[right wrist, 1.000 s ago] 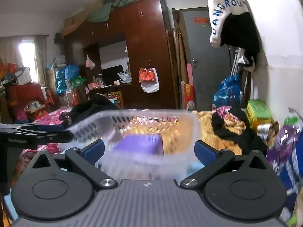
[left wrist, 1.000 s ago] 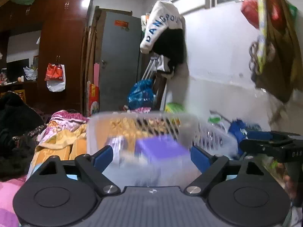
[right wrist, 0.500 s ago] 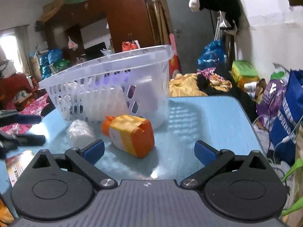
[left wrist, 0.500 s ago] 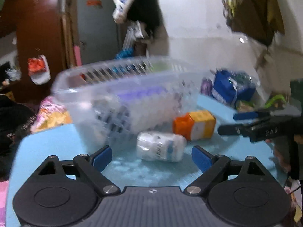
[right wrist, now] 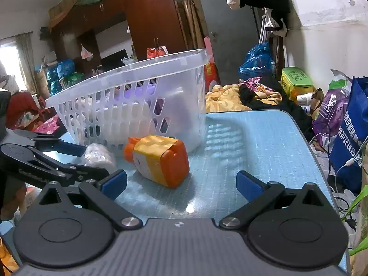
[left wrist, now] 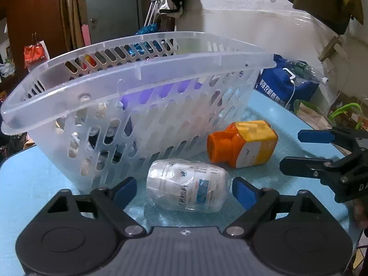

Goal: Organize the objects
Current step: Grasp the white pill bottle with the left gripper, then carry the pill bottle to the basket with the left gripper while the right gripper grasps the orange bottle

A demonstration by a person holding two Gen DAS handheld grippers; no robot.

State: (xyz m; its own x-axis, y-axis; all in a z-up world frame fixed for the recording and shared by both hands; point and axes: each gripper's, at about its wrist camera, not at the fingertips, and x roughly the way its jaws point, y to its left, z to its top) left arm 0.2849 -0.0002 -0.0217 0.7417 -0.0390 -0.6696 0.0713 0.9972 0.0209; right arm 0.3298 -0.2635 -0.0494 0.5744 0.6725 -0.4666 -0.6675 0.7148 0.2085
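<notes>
— Low over the blue table (left wrist: 34,179), how are the two grippers sitting?

— Left gripper (left wrist: 182,189) is lying nearly level, jaws spread wide and gripping nothing; its blue pads are flanking the white bottle (left wrist: 187,185) without touching it. Right gripper (right wrist: 180,184) is also hovering level, jaws wide apart and empty, aiming at the orange bottle (right wrist: 158,159).

— How are the task items looking?

— White bottle is lying on its side in clear shrink wrap, with blue and red label print, cap end toward the basket (left wrist: 138,69). Orange bottle is lying on its side just beyond it, with an orange cap and a yellow and white label. Both are resting on the table just beside the basket's near wall. Basket is translucent, slotted, and standing on the table; a purple item (left wrist: 158,92) and several pale items are showing through the slots, too blurred to identify.

— What is each view offering that the other is not?

— Left view is showing the right gripper (left wrist: 322,151) entering from the right edge, a blue bag (left wrist: 283,85) behind the table, and the white bottle's label. Right view is showing the left gripper (right wrist: 76,158) at the left edge with the white bottle (right wrist: 97,155) between its fingers, largely hidden, plus the table's bare far corner, a wardrobe (right wrist: 147,13) and a yellow blanket (right wrist: 225,99).
</notes>
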